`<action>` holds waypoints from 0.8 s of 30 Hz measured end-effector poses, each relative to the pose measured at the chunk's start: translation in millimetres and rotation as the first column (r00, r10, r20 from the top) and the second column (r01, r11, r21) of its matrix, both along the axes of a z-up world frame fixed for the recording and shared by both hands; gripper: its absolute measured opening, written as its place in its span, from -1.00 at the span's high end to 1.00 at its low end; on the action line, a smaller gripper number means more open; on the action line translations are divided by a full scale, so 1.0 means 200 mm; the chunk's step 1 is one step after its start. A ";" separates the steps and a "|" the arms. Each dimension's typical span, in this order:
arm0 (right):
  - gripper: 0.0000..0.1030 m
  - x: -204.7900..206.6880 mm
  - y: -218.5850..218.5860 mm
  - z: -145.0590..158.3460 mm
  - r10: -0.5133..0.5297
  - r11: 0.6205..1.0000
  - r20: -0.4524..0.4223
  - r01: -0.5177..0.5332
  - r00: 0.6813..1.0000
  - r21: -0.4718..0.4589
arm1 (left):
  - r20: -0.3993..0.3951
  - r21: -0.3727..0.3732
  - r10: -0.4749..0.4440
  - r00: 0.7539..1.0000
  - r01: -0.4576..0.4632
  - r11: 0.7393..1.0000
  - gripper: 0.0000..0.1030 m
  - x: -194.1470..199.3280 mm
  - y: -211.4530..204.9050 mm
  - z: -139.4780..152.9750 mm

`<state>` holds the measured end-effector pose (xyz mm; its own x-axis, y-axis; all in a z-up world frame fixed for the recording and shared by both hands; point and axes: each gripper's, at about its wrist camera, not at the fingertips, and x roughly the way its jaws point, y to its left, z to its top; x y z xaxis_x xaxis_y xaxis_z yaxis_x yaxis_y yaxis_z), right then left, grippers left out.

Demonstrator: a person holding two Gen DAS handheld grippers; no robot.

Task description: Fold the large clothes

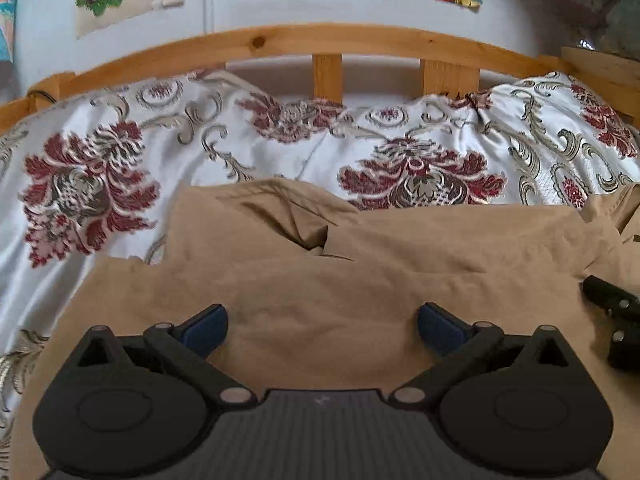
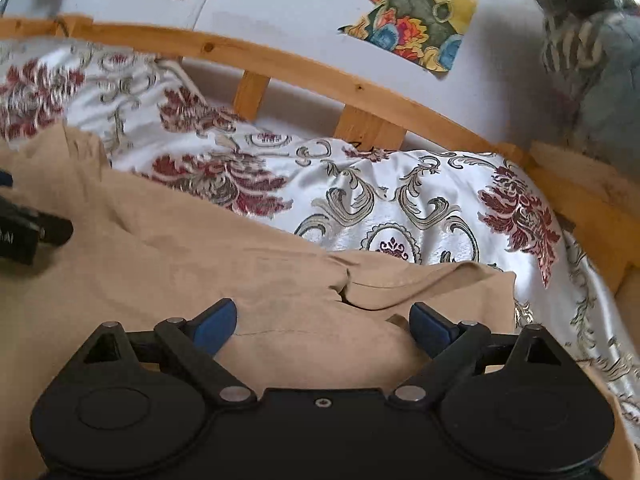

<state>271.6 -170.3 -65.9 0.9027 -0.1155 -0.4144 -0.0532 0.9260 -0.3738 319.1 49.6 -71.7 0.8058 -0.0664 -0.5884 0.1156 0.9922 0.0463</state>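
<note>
Through the left wrist view, my left gripper [image 1: 322, 326] stands wide apart, clamping nothing, low in the frame over the tan garment [image 1: 320, 280], which fills the lower half atop the floral bedspread [image 1: 100, 168]. In the right wrist view, my right gripper [image 2: 323, 322] is likewise spread and empty above the tan garment's folded edge [image 2: 400, 284], centre right. The cloth looks soft, light and limp; I'd pinch that layered edge.
</note>
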 end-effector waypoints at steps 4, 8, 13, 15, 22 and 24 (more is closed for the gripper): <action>-0.80 -0.03 -0.06 0.07 0.021 0.997 -0.014 -0.020 1.000 0.069 | -0.015 -0.026 -0.016 1.000 0.016 1.000 -1.00 -0.02 0.03 0.05; -0.78 -0.25 -0.10 0.24 0.000 0.996 0.051 -0.005 0.999 0.090 | 0.025 -0.020 0.066 0.997 -0.066 0.998 -0.99 -0.21 0.03 0.18; -0.83 -0.50 -0.05 0.29 0.004 0.997 0.028 -0.006 1.000 0.075 | -0.004 -0.014 0.069 0.998 -0.069 0.997 -0.99 -0.46 -0.05 0.19; -0.89 -0.55 -0.03 0.25 0.004 0.996 0.026 -0.006 1.000 0.088 | -0.018 -0.019 0.086 0.996 -0.086 0.996 -0.99 -0.52 -0.07 0.14; -0.98 -0.48 -0.07 0.04 -0.037 0.984 -0.050 0.045 0.998 0.171 | -0.054 0.015 0.088 0.995 -0.088 0.996 -1.00 -0.50 -0.06 0.09; -0.98 -0.45 -0.11 0.02 -0.038 0.974 -0.084 0.055 0.996 0.220 | -0.044 0.017 0.087 0.995 -0.086 0.996 -1.00 -0.51 -0.06 0.07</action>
<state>180.9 -191.4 -61.4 0.8621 -0.0536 -0.5039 -0.0292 0.9875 -0.1551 218.0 37.1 -58.0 0.7809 0.0115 -0.6245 0.0317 0.9978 0.0580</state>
